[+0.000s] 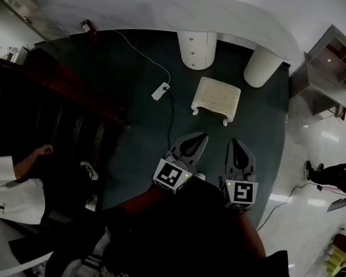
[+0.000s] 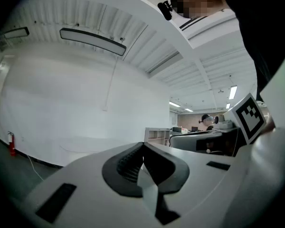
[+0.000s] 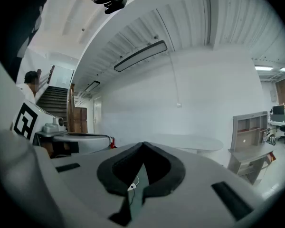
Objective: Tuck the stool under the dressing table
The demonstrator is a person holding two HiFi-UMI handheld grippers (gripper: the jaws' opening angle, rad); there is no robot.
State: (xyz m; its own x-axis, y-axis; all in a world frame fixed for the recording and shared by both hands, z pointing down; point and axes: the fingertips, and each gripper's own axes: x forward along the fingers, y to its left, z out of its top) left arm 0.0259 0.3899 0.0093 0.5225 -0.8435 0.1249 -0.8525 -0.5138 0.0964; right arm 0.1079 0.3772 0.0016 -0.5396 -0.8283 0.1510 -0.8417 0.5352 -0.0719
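A small cream stool (image 1: 216, 100) with short curved legs stands on the dark carpet, out in front of the white dressing table (image 1: 236, 17). The table rests on two round white pedestals (image 1: 197, 49), and the stool sits just short of the gap between them. My left gripper (image 1: 203, 135) and right gripper (image 1: 234, 141) hover side by side a little short of the stool, touching nothing. Both are shut and empty: the jaws meet at their tips in the left gripper view (image 2: 143, 144) and the right gripper view (image 3: 142, 144). The tabletop (image 3: 192, 142) shows ahead.
A white power strip (image 1: 160, 90) and its cable lie on the carpet left of the stool. A dark wooden staircase (image 1: 57, 97) fills the left side, with a seated person (image 1: 17, 180) below it. A shelf unit (image 1: 328, 59) stands at the right on the glossy floor.
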